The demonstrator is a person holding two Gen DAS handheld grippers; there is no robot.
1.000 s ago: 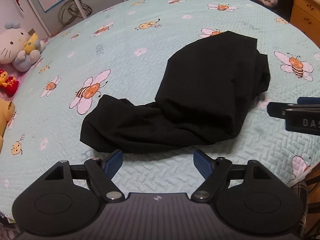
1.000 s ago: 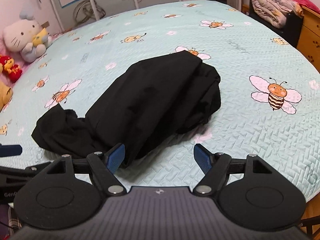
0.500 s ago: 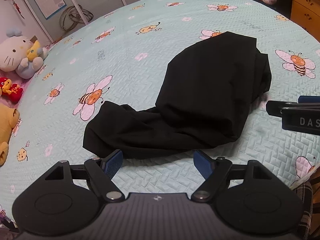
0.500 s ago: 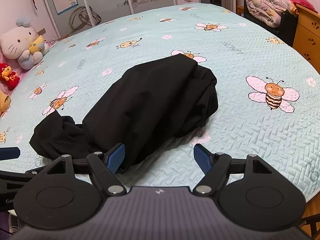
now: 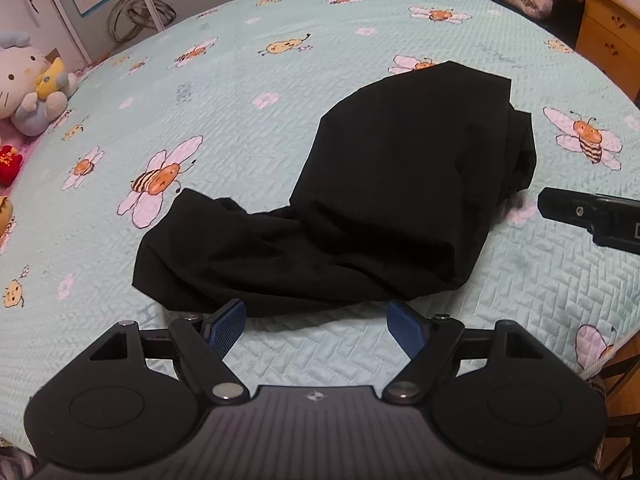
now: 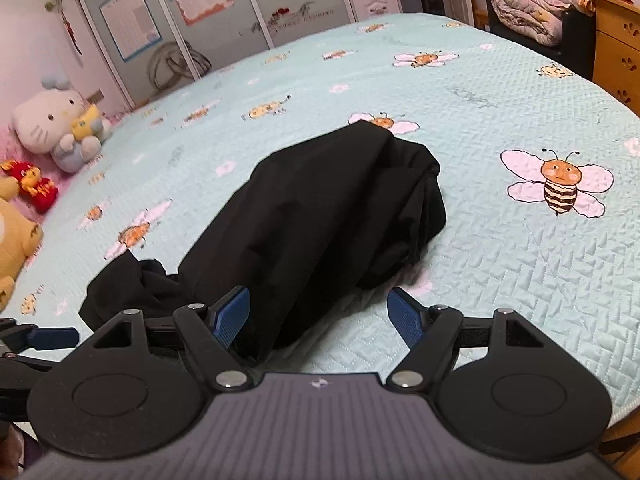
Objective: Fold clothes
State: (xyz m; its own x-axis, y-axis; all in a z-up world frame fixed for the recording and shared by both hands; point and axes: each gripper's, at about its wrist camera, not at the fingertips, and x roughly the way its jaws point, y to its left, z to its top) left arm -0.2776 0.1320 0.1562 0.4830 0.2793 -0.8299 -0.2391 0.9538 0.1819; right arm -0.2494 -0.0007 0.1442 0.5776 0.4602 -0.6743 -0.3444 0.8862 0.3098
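Not much has changed in the last second: the black garment (image 5: 400, 196) is in the same crumpled heap on the bed (image 5: 280, 80), bulky part toward the far right and a flatter tail trailing toward the near left, and neither tool has touched it. The right wrist view has tipped up a bit, so more of the wardrobe doors (image 6: 168, 20) and the posters on them show than before, and the picture has gone slightly blurry. The left gripper (image 5: 316, 326) hovers just short of the garment's near edge, blue pads spread wide with only bedspread between them. The right gripper (image 6: 320, 316) is spread wide too; its left pad (image 6: 232, 314) overlaps the near edge of the cloth in the picture, but I can't tell if it actually touches, and nothing is pinched. The left view catches the tip of the right gripper (image 5: 580, 214) poking in from the right edge, near the bulky end of the heap. The right view shows the rolled quilt (image 6: 532, 4) by the wooden dresser (image 6: 616, 44) much more clearly, plus the white cat plush (image 6: 56, 124), the small red doll (image 6: 34, 190) and a yellow plush (image 6: 16, 240) along the left side of the bed.
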